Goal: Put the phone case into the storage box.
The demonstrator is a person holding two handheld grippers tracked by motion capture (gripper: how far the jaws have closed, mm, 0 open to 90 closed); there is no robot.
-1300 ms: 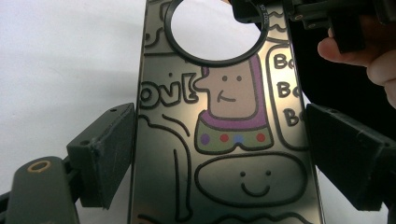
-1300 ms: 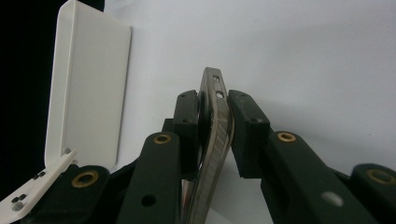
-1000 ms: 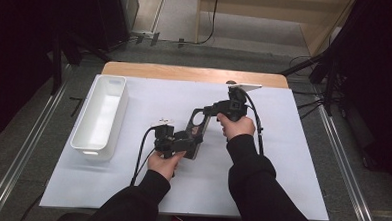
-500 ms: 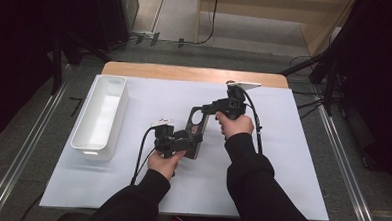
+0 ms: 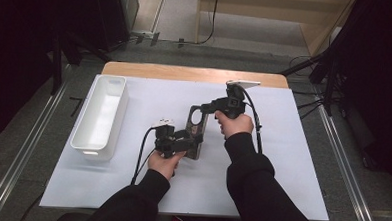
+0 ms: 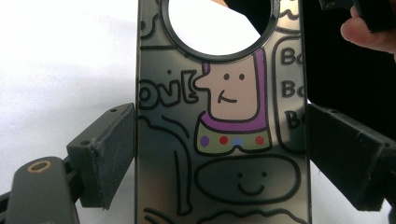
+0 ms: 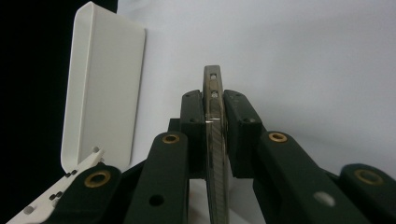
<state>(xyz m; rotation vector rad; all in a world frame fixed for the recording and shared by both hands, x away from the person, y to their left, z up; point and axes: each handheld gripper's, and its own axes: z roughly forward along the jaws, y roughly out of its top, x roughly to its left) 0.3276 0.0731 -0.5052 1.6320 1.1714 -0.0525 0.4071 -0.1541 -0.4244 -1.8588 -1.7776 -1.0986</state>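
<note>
A dark see-through phone case [image 5: 197,124] with cartoon drawings and a round camera hole is held up over the white sheet by both grippers. My left gripper [image 5: 188,140] grips it across its width at the near end; in the left gripper view both pads [image 6: 109,149] press on the side edges of the case [image 6: 219,140]. My right gripper [image 5: 205,110] has the far end; its jaws have just been closing on the case's thin edge [image 7: 213,88], and its pads [image 7: 192,121] now lie against both faces.
A long white tray [image 5: 117,118] stands at the left of the sheet [image 5: 282,159], also seen as the tray [image 7: 105,84] in the right gripper view. The wooden table edge [image 5: 195,73] runs along the back. Dark stands and cables surround the table.
</note>
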